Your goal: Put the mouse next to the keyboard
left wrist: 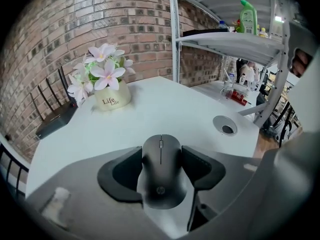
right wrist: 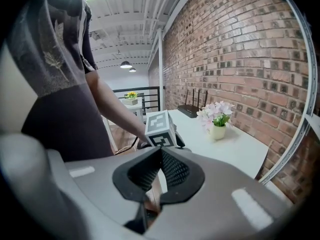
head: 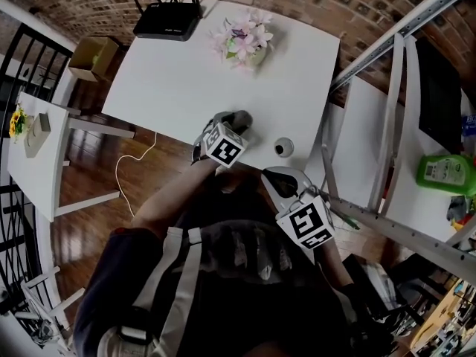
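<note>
A dark grey mouse point(left wrist: 160, 184) sits between the pads of my left gripper point(left wrist: 161, 154), which is shut on its two sides just above the white table point(left wrist: 165, 109). In the head view the left gripper point(head: 236, 121) is over the table's near edge, with the mouse dark between its jaws. My right gripper point(head: 277, 178) hangs off the near edge of the table, to the right of the left one. Its jaws meet at the tips point(right wrist: 161, 151) with nothing in them. No keyboard shows in any view.
A pot of pink flowers point(head: 245, 39) and a black router point(head: 167, 21) stand at the table's far side. A round cable hole point(head: 283, 148) lies near the front right corner. A metal shelf rack point(head: 394, 125) with a green bottle point(head: 446, 173) stands at the right.
</note>
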A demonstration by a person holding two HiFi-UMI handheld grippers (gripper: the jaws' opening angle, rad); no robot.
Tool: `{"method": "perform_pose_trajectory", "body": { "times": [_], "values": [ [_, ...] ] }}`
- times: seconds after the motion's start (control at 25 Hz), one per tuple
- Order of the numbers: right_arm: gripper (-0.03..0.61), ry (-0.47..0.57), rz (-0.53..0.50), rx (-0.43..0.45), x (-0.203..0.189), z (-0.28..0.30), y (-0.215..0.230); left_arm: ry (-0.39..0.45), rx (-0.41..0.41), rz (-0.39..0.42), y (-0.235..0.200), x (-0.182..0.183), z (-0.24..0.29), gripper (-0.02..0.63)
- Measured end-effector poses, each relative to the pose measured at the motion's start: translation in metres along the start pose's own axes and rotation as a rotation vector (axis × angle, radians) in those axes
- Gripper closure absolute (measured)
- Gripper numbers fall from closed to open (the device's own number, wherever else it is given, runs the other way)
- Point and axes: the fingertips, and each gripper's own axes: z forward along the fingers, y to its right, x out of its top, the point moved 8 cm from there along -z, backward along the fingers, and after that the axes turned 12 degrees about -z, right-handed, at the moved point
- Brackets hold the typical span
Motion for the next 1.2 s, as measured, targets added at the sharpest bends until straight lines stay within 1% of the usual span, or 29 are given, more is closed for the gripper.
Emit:
{"method": "perform_pose_trajectory", "body": {
  "times": [0.24,0.44,0.6,0.84,1.0,1.2],
  "values": [
    [0.572,-0.024,0.005,-0.016,0.009,0.014,-0.004,0.004,0.002,-0.008,-0.024,-0.008,-0.005,0.367],
    [0.572,-0.038,0.002,-0.029,0.027,0.029,-0.003,0.005,-0.009,-0.013,-0.047,-0.015,-0.011,0.367],
    [0.574,-0.025,-0.014,-0.037,0.046,0.044,-0.003,0.007,-0.02,-0.016,-0.063,-0.02,-0.014,0.367],
    [0.573,-0.046,-0.021,-0.037,0.057,0.056,-0.003,0.031,-0.012,-0.033,-0.087,-0.023,-0.018,0.365],
    [0.574,-0.054,-0.016,-0.043,0.064,0.063,-0.005,0.03,-0.015,-0.034,-0.098,-0.029,-0.023,0.365],
    [0.572,-0.058,-0.029,-0.03,0.073,0.074,-0.005,0.041,0.011,-0.061,-0.119,-0.035,-0.031,0.364]
  ]
}}
